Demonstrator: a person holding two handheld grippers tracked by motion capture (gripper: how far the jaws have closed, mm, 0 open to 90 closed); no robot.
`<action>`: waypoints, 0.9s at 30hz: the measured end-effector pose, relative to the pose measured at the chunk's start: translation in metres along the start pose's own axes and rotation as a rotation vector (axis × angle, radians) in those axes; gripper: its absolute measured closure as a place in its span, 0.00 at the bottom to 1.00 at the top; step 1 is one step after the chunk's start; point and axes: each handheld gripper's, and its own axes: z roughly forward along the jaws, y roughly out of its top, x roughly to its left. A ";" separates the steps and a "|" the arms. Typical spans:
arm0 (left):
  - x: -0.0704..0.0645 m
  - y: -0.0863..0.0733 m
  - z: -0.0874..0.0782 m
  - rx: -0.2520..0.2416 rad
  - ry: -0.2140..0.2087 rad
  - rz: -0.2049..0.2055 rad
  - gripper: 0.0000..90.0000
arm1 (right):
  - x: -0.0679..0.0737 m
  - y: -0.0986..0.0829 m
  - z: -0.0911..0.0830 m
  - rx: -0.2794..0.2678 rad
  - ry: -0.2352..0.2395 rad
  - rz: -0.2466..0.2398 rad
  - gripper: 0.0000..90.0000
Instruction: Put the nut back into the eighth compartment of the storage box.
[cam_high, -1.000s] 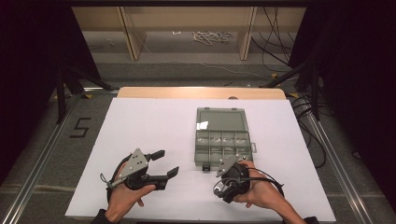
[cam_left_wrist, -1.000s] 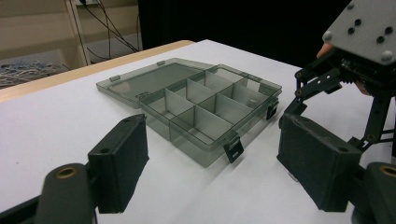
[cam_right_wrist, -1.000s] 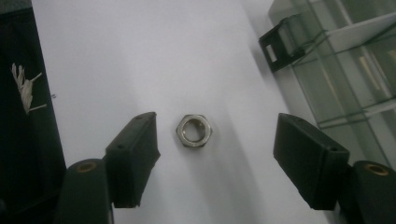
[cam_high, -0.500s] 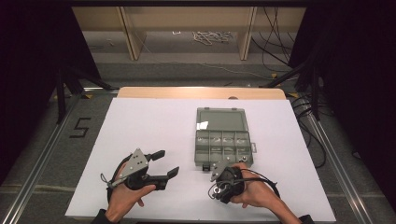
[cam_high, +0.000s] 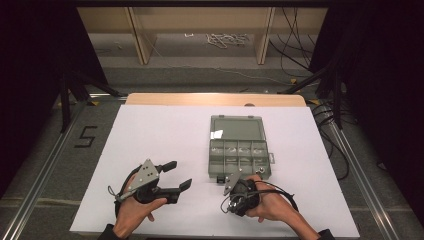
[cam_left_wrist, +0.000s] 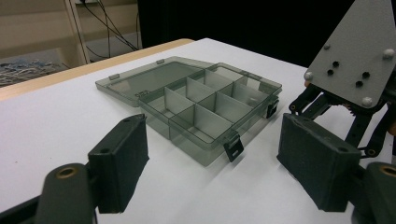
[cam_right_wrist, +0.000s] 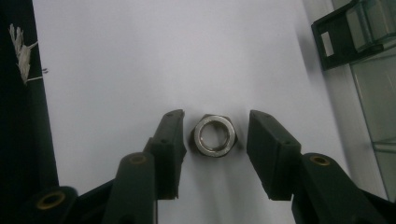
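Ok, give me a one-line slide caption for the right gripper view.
Right gripper open around a steel hex nut lying flat on the white table, beside the compartment box's latch.

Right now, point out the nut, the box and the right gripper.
nut (cam_right_wrist: 214, 135), right gripper view, on its top face beside the bore.
box (cam_high: 236, 128), high view, middle of the open lid.
right gripper (cam_right_wrist: 214, 151), right gripper view, midway between its fingertips, jaws open around the nut.
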 end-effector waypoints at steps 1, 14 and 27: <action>0.000 0.000 0.000 0.000 0.000 0.000 0.26 | 0.000 0.000 0.000 0.000 0.003 0.011 0.65; 0.000 0.000 0.000 0.001 -0.001 0.001 0.26 | -0.001 0.003 0.001 0.017 0.016 0.013 0.75; 0.001 0.000 0.000 -0.001 -0.007 0.019 0.26 | -0.001 0.004 -0.004 0.034 -0.008 0.016 0.78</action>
